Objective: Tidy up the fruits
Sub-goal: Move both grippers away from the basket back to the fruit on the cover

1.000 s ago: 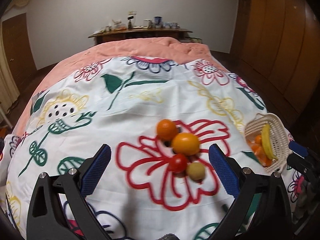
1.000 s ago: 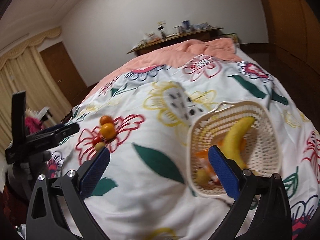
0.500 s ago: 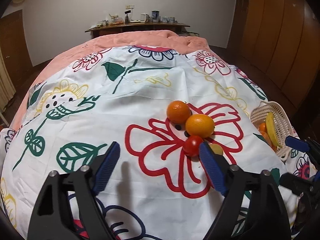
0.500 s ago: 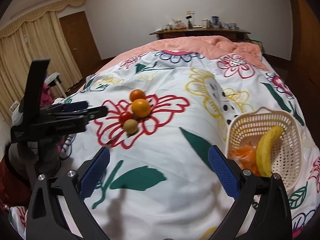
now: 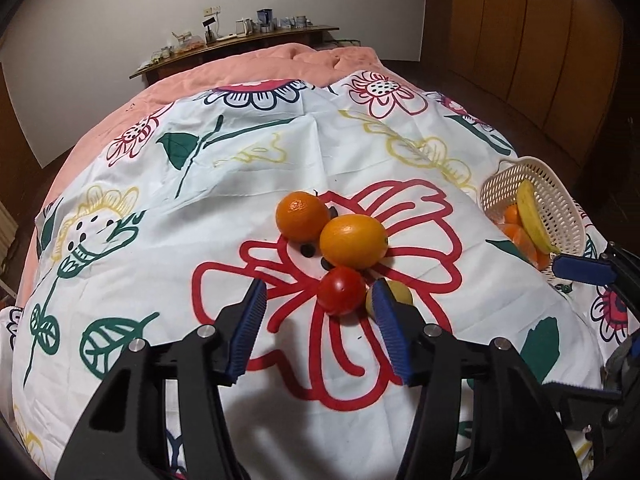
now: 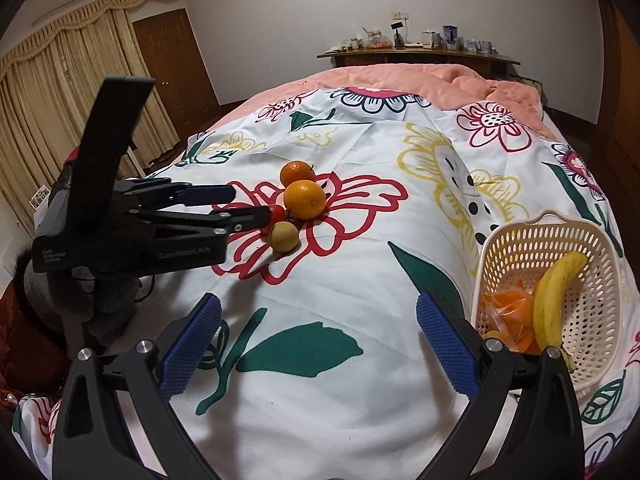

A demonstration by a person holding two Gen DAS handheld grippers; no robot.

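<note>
The left black blue-padded gripper [image 5: 320,316] is closing, nothing clamped yet; a small red tomato [image 5: 341,291] sits just ahead between its tips, beside a yellow-green fruit [image 6: 283,237]; beyond lie two round oranges [image 5: 353,241]; the right gripper [image 6: 318,338] gapes empty; a cream plastic basket [image 6: 591,280] to its right already holds a yellow banana [image 6: 554,304]; four fruits seemingly remain.

tangerine [image 5: 301,216]: orange, round, farthest of the cluster on the bedspread
orange [image 5: 354,241]: touching tangerine
tomato [image 5: 341,291]: red, glossy, just before orange
yellow fruit [image 6: 283,237]: small, beside tomato
basket [image 6: 600,300]: cream, perforated, tilted
banana [image 6: 554,300]: yellow, inside basket
</note>
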